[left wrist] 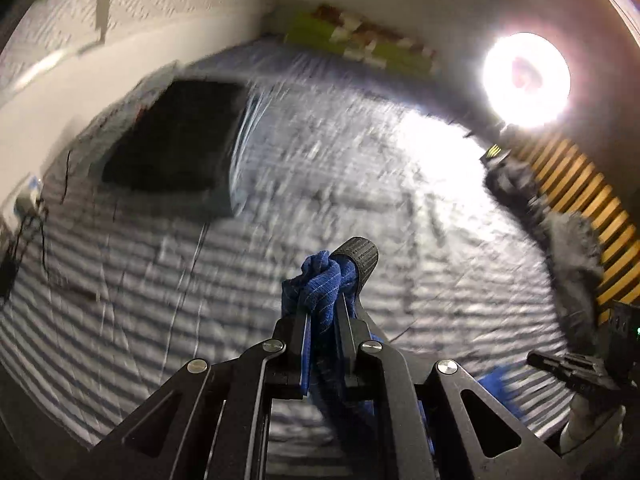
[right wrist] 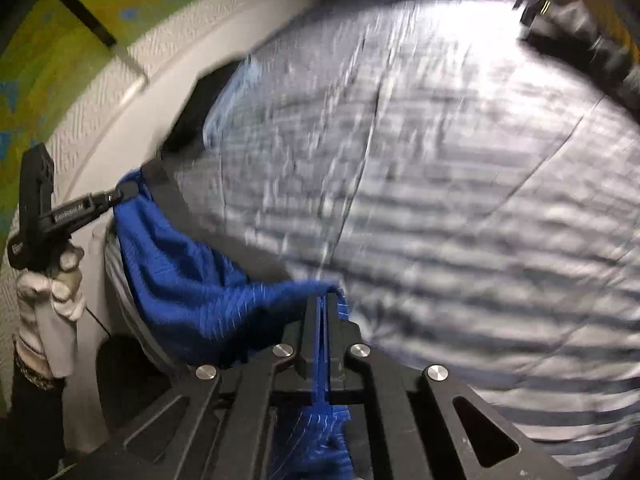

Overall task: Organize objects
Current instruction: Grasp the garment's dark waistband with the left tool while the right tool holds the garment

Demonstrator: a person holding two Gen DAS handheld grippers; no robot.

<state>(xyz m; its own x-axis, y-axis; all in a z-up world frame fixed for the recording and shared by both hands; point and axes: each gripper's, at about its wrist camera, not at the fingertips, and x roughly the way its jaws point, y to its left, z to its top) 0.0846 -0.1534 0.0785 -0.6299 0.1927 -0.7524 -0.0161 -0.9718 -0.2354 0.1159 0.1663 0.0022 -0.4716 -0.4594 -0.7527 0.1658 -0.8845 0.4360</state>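
Over striped grey-white bedspread (left wrist: pixel 360 184): blue cloth (right wrist: pixel 192 280) slung between both tools, hanging just above bed surface. Left gripper (left wrist: pixel 324 276) clamped on bunched corner of cloth; wad bulges out past fingertips. Right gripper (right wrist: pixel 323 300) pinched tight on other edge, fabric running down between jaws. Gloved left hand (right wrist: pixel 52 280) at 9 o'clock in right view. Dark flat item (left wrist: pixel 172 136) on bed at 10 o'clock in left view, blurred. Bright round lamp (left wrist: pixel 526 80) at 2 o'clock.
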